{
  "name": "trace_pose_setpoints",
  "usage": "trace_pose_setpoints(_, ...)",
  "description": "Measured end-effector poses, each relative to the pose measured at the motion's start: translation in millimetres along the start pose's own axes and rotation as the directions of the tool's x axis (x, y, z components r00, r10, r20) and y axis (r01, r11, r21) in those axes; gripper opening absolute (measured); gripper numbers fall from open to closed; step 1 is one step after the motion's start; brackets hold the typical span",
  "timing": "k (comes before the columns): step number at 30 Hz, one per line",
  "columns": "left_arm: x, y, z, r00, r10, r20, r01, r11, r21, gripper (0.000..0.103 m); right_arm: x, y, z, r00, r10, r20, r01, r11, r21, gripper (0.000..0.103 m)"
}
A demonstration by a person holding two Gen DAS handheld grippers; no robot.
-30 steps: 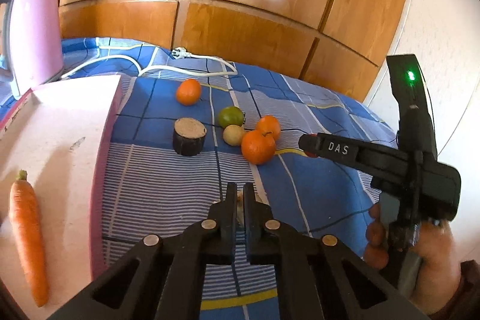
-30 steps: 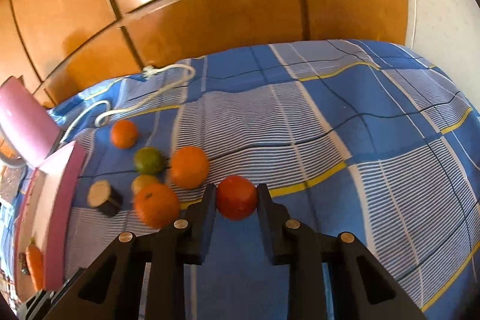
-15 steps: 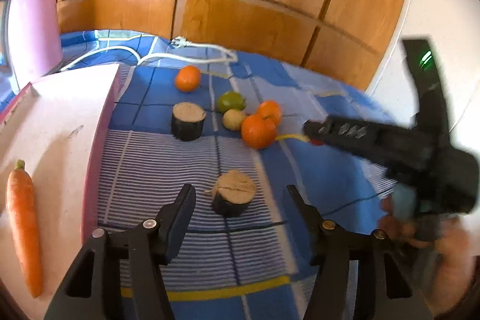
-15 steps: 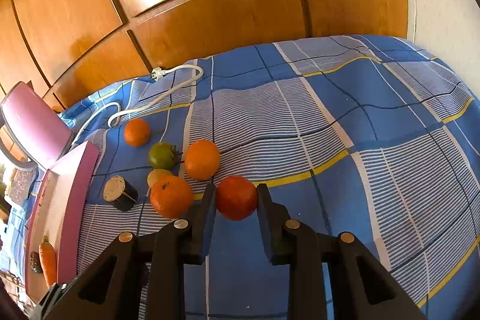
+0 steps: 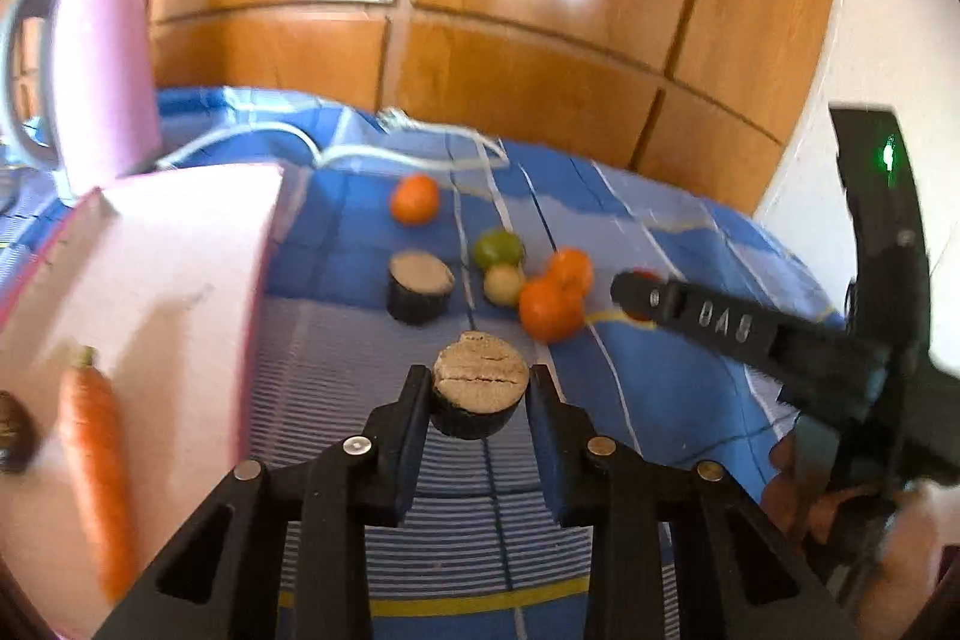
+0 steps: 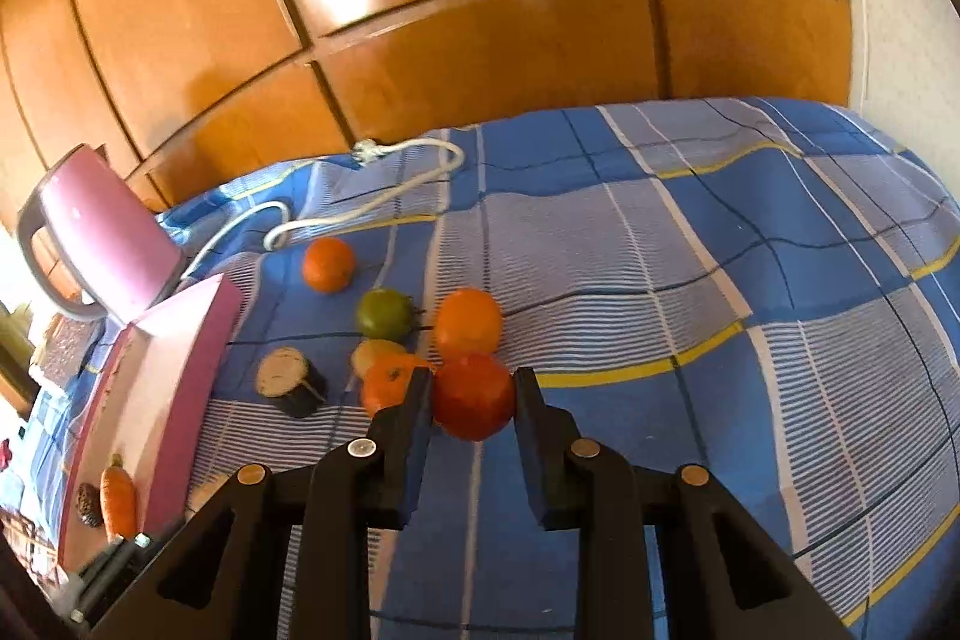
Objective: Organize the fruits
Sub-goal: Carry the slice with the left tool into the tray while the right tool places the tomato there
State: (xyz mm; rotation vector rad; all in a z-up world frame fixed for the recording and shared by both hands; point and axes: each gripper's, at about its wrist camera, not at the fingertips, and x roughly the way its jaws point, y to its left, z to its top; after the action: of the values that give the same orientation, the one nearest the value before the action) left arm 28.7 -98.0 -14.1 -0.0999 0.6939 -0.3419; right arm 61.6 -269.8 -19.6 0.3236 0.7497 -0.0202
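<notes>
Left hand-held gripper (image 5: 480, 403): its jaws have just been closing and now pinch a short wood-like round (image 5: 480, 388) with a dark rim, its pale cracked face up. That is no fruit; in my judgement it is being cleared aside.

Right hand-held gripper (image 6: 473, 397): pinching a red tomato-like fruit (image 6: 473, 396) just above the blue checked bedspread (image 6: 690, 280), likely to sort it.

Loose fruit cluster at 11 o'clock of that fruit: an orange (image 6: 468, 322), a second orange (image 6: 387, 385), a green fruit (image 6: 384, 311), a yellowish one (image 6: 375, 353); a third orange (image 6: 328, 264) apart.

Pink tray (image 5: 150, 280), at 9 o'clock in the left view, holds a carrot (image 5: 96, 466) and a dark item, unidentified.
</notes>
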Motion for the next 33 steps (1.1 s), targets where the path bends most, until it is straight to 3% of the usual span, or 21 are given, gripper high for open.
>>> trace_pose_setpoints(11,-46.4,46.3,11.9,0.977,0.181,0.111,-0.167,0.978,-0.122,0.032,-12.9,47.3,-6.5,0.987,0.157,0.015,-0.156,0.984,-0.083,0.026)
trace_pose_setpoints(18,-69.4,87.0,12.7,0.939,0.321,0.122,-0.284,0.926,-0.251,0.032,-15.8,88.7,-14.9,0.962,0.272,-0.018,-0.272,0.955,-0.117,0.027)
trace_pose_setpoints(25,-77.1,130.2,5.8,0.908,0.414,0.069,-0.360,0.852,-0.380,0.033,-15.4,137.3,-19.9,0.938,0.341,-0.058,-0.346,0.919,-0.192,0.027)
trace_pose_setpoints(27,-76.2,140.2,2.4,0.905,0.423,0.044,-0.369,0.832,-0.414,0.033,-16.3,149.4,-21.8,0.934,0.350,-0.068,-0.357,0.908,-0.220,0.027)
trace_pose_setpoints(33,-73.0,148.0,-4.8,0.898,0.440,0.005,-0.391,0.804,-0.449,0.033,-12.5,168.4,-28.8,0.928,0.358,-0.100,-0.372,0.889,-0.267,0.027)
